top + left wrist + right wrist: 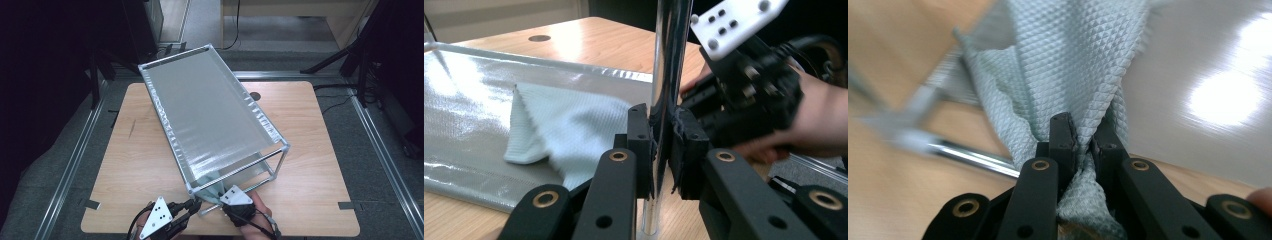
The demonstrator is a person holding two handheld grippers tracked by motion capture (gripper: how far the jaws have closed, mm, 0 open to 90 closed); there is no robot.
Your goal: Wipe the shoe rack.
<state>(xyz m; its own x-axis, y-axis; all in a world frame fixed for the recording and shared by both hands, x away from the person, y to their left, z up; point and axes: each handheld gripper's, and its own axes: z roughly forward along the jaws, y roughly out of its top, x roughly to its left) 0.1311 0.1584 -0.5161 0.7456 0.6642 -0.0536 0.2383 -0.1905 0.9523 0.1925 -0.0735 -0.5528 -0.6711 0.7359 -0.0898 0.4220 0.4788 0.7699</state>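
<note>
From above, a silver-covered rack (210, 115) stands on the table (125, 175), both grippers at its near end. The left gripper (663, 150) is clamped on the rack's post (669, 60), cloth (569, 135) lying on the lower shelf (469, 120) beside it. The right gripper (1083, 145) pinches that cloth (1068, 65) tight.

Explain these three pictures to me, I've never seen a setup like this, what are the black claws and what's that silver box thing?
A person works at a wooden table with a hand-held two-jaw gripper in each hand. One picture looks down from above; the other two come from cameras riding on the grippers. On the table stands a metal-framed rack with silvery fabric shelves. The left gripper is clamped on the rack's shiny upright post, steadying it. The right gripper pinches a pale green textured cloth that lies on the lower shelf.
</note>
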